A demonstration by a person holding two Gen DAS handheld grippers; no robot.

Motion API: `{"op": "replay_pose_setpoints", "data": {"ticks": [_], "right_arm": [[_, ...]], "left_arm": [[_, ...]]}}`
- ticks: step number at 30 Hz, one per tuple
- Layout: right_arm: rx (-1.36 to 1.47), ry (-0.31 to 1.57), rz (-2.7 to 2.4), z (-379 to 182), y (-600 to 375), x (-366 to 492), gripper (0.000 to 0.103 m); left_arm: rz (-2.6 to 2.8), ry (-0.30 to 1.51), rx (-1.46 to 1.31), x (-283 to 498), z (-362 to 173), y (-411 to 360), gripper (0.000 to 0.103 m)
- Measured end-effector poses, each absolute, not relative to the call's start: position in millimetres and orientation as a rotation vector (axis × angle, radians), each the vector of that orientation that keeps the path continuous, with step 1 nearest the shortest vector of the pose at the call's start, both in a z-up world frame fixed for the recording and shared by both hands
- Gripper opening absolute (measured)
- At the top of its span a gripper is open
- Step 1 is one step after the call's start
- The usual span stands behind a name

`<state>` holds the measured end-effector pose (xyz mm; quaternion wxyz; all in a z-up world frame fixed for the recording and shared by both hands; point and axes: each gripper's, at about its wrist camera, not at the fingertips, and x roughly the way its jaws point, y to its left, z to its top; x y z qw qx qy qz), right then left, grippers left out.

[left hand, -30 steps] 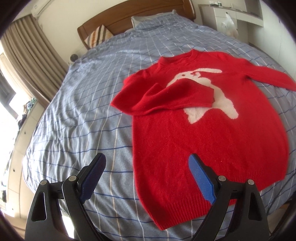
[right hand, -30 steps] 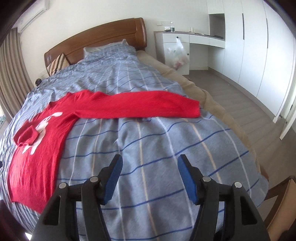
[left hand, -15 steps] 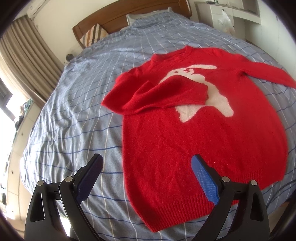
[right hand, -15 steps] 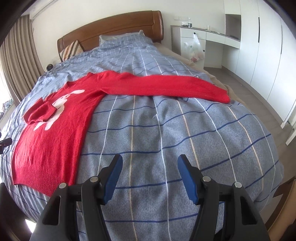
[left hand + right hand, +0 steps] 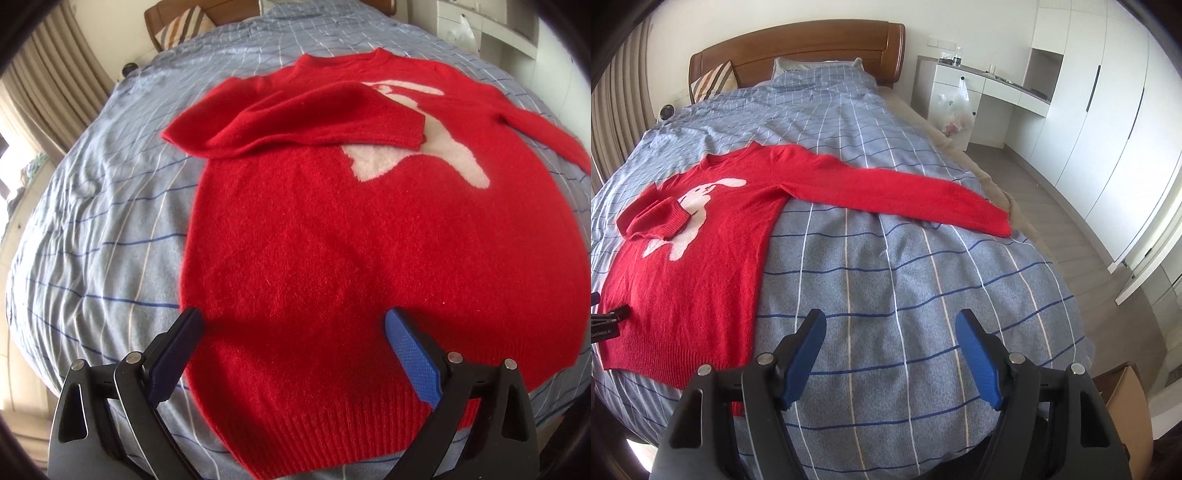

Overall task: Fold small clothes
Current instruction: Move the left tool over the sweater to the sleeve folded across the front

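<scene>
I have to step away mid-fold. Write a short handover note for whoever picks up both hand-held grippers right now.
Left hand-held gripper: open, holding nothing, poised over the lower body of the red sweater, near its hem.
Right hand-held gripper: open, holding nothing, over bare bedspread to the right of the sweater.
The sweater lies face up on the bed.
Done: one sleeve is folded across the chest.
Left: the other sleeve lies stretched out toward the bed's edge; fold it in, then fold the body.
</scene>
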<state>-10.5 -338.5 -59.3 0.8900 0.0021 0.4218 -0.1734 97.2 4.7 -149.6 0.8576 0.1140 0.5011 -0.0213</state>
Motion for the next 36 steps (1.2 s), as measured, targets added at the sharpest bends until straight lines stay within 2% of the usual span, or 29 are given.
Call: {"op": "replay_pose_setpoints", "data": {"ticks": [12,23,36], "right_arm": [[-0.021,0.880,-0.382,-56,-332,-11,0.072],[-0.025,0.888,-0.364,-56,-327,-12,0.072],[-0.016,0.914,-0.329,-63,-321,-15,0.072]], "left_arm": [[-0.097,1.080,0.136,100,-158,15,0.103],[-0.085,1.086,0.179,103,-157,12,0.103],[-0.099,0.958,0.279,78,-105,-11,0.102]]}}
